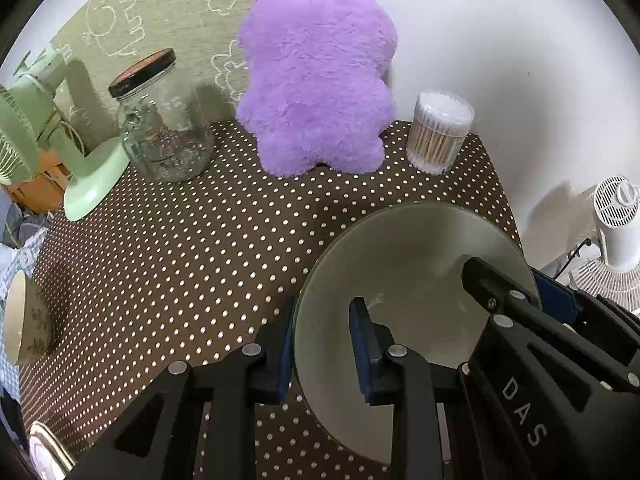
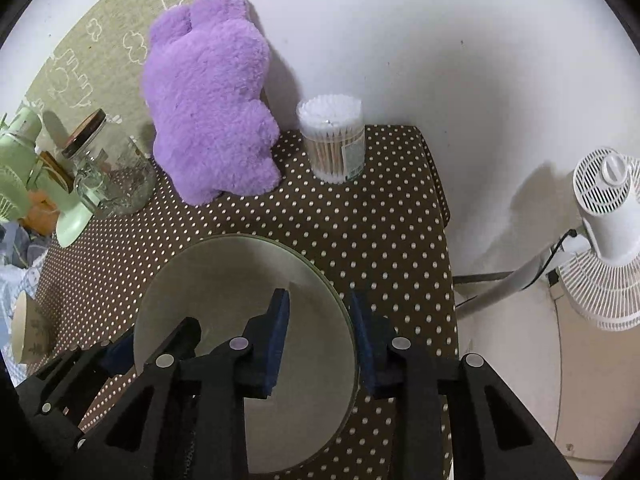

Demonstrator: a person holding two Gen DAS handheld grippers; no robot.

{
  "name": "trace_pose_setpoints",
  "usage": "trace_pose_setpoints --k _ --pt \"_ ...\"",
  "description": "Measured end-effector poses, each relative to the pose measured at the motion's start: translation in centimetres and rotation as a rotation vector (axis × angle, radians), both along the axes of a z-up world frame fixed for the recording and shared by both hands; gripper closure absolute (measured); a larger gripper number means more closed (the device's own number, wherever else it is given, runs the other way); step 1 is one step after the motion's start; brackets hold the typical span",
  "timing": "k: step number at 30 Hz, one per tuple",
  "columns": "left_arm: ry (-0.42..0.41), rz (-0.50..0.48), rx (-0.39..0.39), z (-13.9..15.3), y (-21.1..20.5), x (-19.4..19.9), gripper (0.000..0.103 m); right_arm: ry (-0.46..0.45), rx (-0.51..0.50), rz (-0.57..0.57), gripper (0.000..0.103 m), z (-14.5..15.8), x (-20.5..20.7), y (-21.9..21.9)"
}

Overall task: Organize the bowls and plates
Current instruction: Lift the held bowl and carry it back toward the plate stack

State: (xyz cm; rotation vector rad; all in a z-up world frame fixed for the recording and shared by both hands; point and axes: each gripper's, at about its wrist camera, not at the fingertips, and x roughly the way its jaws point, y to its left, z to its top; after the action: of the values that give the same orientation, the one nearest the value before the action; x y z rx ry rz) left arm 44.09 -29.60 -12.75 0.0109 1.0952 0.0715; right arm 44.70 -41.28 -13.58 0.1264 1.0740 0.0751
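A pale green bowl (image 1: 416, 280) sits on the brown polka-dot table (image 1: 200, 260). My left gripper (image 1: 320, 344) straddles its left rim, one finger outside and one inside, jaws apart around the wall. My right gripper (image 2: 320, 328) straddles the bowl's (image 2: 224, 292) right rim the same way, also with a gap. The right gripper's fingers (image 1: 492, 288) show inside the bowl in the left wrist view. A cream patterned cup (image 1: 24, 320) lies on its side at the left table edge, and also shows in the right wrist view (image 2: 30, 332).
At the back stand a purple plush toy (image 1: 316, 76), a glass jar with a dark lid (image 1: 164, 128), a cotton swab tub (image 1: 438, 132) and a green desk fan (image 1: 48, 128). A white fan (image 2: 608, 232) stands off the table's right edge. A pinkish rim (image 1: 46, 452) shows bottom left.
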Motion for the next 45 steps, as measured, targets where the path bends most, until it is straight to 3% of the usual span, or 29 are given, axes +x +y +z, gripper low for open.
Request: trace_pose_setpoints --k 17,27,45 --pt "0.023 0.019 -0.019 1.9 1.0 -5.7 0.079 0.025 -0.008 0.001 0.068 1.8 -5.1 1.2" --pt "0.093 0.045 -0.028 0.0 1.4 -6.6 0.079 0.091 -0.004 0.018 0.065 -0.4 -6.1 1.9" --pt "0.044 -0.005 0.046 0.6 0.5 -7.6 0.079 0.082 -0.035 0.030 0.064 0.0 -7.7 1.5"
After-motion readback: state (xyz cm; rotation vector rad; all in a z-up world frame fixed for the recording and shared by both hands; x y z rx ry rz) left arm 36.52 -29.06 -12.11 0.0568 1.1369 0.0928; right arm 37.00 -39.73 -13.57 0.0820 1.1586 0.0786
